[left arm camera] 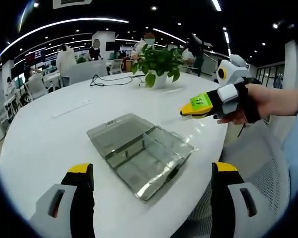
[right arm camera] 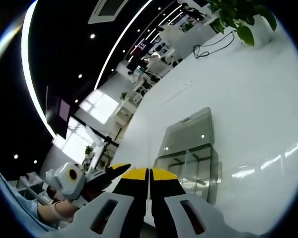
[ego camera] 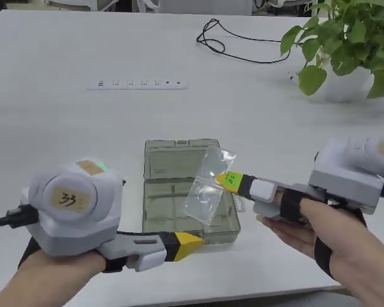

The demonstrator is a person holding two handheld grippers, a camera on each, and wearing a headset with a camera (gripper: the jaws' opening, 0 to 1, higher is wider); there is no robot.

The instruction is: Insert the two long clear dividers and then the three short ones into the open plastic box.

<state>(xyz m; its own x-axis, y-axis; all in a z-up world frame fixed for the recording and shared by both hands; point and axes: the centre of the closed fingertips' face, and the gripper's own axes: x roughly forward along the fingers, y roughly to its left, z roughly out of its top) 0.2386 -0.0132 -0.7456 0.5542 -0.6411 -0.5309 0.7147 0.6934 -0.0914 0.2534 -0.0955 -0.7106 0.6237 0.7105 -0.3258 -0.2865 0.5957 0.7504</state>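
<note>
On the near left of the white table [ego camera: 51,128], the left gripper [ego camera: 191,244] sits low in a hand. Its yellow tip points right, at the near edge of the open plastic box [ego camera: 179,163]. From the head view its jaws line up one behind the other, so the gap between them cannot be read. The left gripper view does show it: the two yellow-tipped jaws stand wide apart with nothing between them, and the box lies just beyond.

The box rests mid-table, close to the near edge. It is clear with a grey tint, its lid folded flat on the far side and its tray on the near side. The right gripper view shows faint lines crossing the tray, but I cannot tell whether they are moulded ribs or seated dividers.

Over the right half of the tray hangs a clear plastic bag [ego camera: 208,185], crinkled and glossy. It is plain in the head view but barely readable against the table in the left gripper view. The right gripper [ego camera: 229,181], with a green label on its yellow tip, reaches in from the right in a hand and pinches the bag's right edge. Its own view shows the jaws pressed together with only a thin sliver between them.

Farther back lie a power strip [ego camera: 137,84], a black cable [ego camera: 224,45] and, at the far right, a potted plant [ego camera: 345,38].
</note>
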